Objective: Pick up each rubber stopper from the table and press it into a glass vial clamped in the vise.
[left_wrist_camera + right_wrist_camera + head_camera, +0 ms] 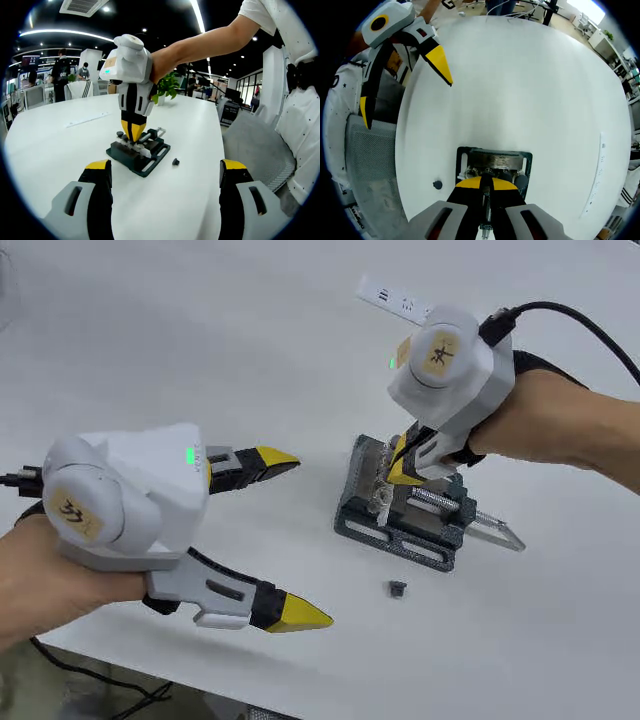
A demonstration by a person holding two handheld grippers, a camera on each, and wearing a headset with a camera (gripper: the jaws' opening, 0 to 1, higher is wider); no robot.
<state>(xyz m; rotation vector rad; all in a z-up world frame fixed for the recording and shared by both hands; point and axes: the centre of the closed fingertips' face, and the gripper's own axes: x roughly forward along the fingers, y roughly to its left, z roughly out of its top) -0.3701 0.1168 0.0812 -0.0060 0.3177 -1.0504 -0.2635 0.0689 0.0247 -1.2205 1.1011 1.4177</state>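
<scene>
Right tool [400, 476] clenched over vial [380, 499] in vise [400, 528], contents can't be told; glass could be cracked by off-axis press. Left tool [305, 538] released

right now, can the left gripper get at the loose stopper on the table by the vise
Probably yes. The left gripper is open, the stopper lies alone on bare table beside the vise, nothing stands between them, and the right gripper is over the vise, off that path.
</scene>
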